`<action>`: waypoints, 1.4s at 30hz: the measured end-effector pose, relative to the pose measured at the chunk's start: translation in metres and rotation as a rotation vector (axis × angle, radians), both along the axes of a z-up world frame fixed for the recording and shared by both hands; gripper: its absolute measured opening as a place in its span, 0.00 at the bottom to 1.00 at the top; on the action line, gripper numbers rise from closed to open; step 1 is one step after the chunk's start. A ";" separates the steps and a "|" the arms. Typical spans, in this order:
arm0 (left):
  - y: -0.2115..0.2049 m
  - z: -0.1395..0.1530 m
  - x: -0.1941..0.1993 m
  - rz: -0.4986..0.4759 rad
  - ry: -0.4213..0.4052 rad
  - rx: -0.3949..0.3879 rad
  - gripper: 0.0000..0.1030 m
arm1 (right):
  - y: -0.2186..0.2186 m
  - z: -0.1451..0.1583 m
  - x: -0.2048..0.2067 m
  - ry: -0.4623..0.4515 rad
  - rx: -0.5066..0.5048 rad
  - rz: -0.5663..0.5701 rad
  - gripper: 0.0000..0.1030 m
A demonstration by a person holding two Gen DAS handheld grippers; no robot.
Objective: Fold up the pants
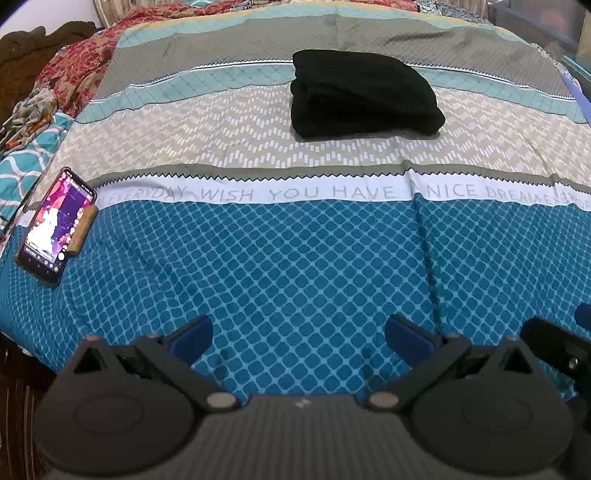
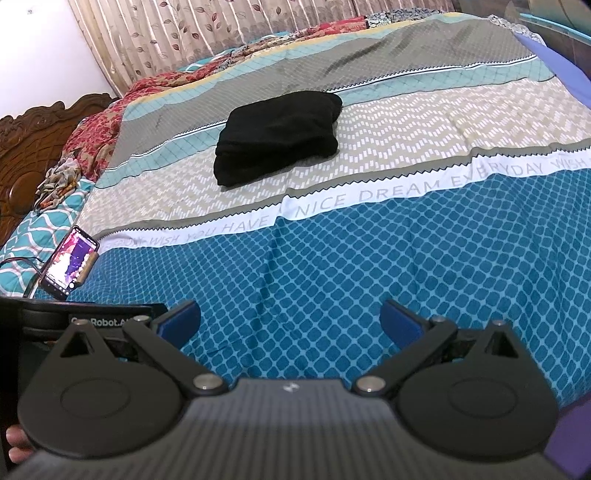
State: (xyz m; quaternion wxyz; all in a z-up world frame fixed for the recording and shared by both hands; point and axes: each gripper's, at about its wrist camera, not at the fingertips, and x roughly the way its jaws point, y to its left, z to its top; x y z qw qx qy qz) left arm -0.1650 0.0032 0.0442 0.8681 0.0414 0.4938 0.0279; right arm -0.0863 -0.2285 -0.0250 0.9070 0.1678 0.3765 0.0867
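Observation:
Black pants (image 1: 364,96) lie folded into a thick stack on the beige zigzag band of the bedspread, far ahead of both grippers; the right wrist view has the same pants (image 2: 279,138) left of centre. My left gripper (image 1: 297,338) is open over the blue diamond-patterned part of the bed, with nothing between its blue fingers (image 1: 194,338). My right gripper (image 2: 290,325) is open too and holds nothing, low over the same blue area. Part of the right gripper (image 1: 557,347) shows at the left view's right edge.
A lit phone (image 1: 55,227) leans against a small block at the bed's left edge. Crumpled red and patterned bedding (image 1: 70,74) piles up at the far left by a carved wooden headboard (image 2: 33,136). A curtain (image 2: 207,33) hangs behind the bed.

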 end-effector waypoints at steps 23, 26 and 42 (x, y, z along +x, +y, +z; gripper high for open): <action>-0.006 -0.008 0.001 -0.024 0.051 0.031 1.00 | 0.001 -0.004 -0.002 0.015 0.012 -0.004 1.00; -0.006 -0.009 0.001 -0.029 0.055 0.036 1.00 | 0.001 -0.004 -0.002 0.017 0.015 -0.006 1.00; -0.007 -0.011 0.002 -0.045 0.067 0.042 1.00 | -0.002 -0.005 -0.001 0.027 0.025 -0.008 1.00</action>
